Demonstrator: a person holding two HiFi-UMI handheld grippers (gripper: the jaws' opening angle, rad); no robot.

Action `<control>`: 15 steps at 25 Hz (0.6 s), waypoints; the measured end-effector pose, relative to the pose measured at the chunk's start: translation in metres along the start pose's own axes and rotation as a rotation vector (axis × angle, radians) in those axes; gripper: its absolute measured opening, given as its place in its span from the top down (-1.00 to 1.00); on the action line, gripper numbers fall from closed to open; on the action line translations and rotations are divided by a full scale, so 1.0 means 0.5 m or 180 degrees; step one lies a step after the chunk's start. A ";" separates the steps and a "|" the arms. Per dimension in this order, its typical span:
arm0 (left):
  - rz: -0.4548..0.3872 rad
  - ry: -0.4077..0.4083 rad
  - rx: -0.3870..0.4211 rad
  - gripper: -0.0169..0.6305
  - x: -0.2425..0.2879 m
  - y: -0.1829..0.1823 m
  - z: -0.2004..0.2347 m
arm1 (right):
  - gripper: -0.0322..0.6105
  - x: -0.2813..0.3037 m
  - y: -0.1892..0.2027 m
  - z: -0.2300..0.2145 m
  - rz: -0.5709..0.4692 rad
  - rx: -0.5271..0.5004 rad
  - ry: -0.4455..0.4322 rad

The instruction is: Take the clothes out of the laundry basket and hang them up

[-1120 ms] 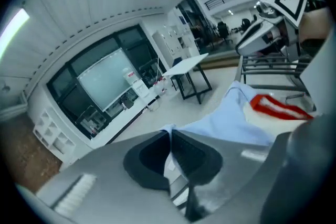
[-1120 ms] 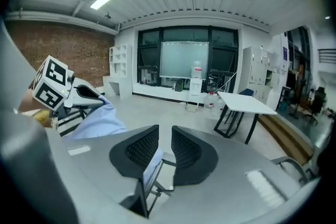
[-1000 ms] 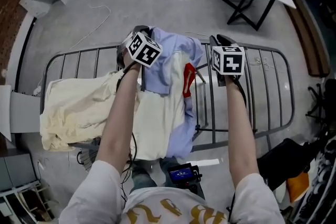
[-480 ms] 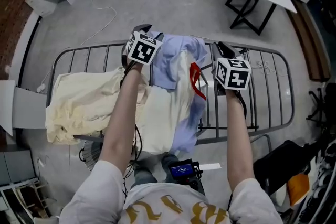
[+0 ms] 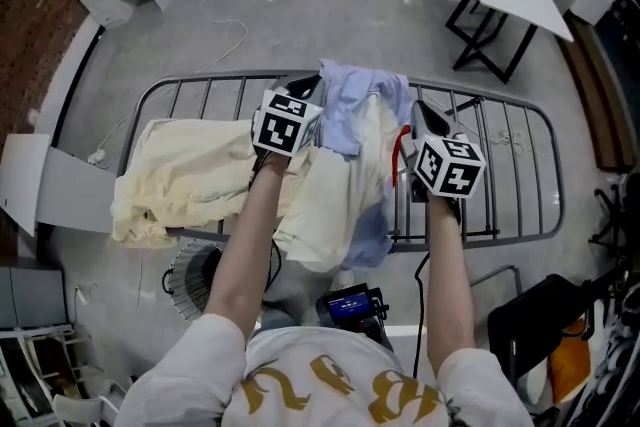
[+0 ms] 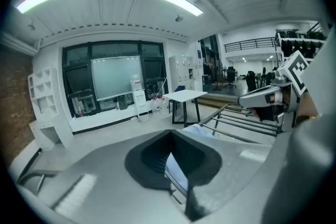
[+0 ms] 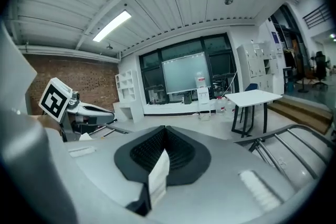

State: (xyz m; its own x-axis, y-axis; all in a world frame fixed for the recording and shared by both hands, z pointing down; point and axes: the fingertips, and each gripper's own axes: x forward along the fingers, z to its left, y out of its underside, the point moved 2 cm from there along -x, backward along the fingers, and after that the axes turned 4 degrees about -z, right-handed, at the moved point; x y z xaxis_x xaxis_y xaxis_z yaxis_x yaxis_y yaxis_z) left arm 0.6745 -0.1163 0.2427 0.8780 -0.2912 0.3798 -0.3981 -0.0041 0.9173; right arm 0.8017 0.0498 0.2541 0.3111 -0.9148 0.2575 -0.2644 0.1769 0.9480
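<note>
Head view, and we're over the drying rack (image 5: 522, 177) with the blue-and-cream garment (image 5: 340, 185) slung between two grippers, its upper part bunched above the far rails and its tail hanging down past the near rail. The left gripper (image 5: 300, 87) is clamped on the blue cloth, and its own view shows a blue fold pinched between the closed jaws. The right gripper (image 5: 421, 112) has just been closing; its jaws are now together on a narrow white strip of cloth, which looks like this garment's right edge, beside a red strip (image 5: 400, 151) that could be trim or a hanger. A cream garment (image 5: 190, 180) is already draped over the rack's left half, touching the one in hand. The job now, as I read it, is spreading: draw the grippers apart, left and right, until the bunched top flattens, and carry the cloth high enough that the tail doesn't drag on the rails. Lay it right of the cream piece, not over it. That right pinch looks thin, so pull gently and let go only once the weight sits evenly across a rail.
</note>
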 end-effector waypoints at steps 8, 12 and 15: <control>-0.0524 0.0051 -0.0597 0.93 -0.176 0.010 -0.010 | 0.82 -0.088 0.009 0.147 -0.0149 -0.0096 -0.0241; -0.0732 0.0142 -0.0850 0.93 -0.255 0.019 -0.021 | 0.82 -0.144 0.019 0.208 -0.0276 -0.0024 -0.0247; -0.0820 0.0179 -0.0895 0.93 -0.318 0.034 -0.024 | 0.82 -0.184 0.035 0.242 -0.0277 0.0011 -0.0139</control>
State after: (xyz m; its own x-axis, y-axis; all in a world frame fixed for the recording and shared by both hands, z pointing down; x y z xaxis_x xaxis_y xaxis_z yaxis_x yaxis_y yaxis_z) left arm 0.5313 -0.0586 0.1996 0.9561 -0.2618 0.1313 -0.0810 0.1945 0.9776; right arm 0.6580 0.0929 0.2242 0.2931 -0.9416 0.1658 -0.2413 0.0950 0.9658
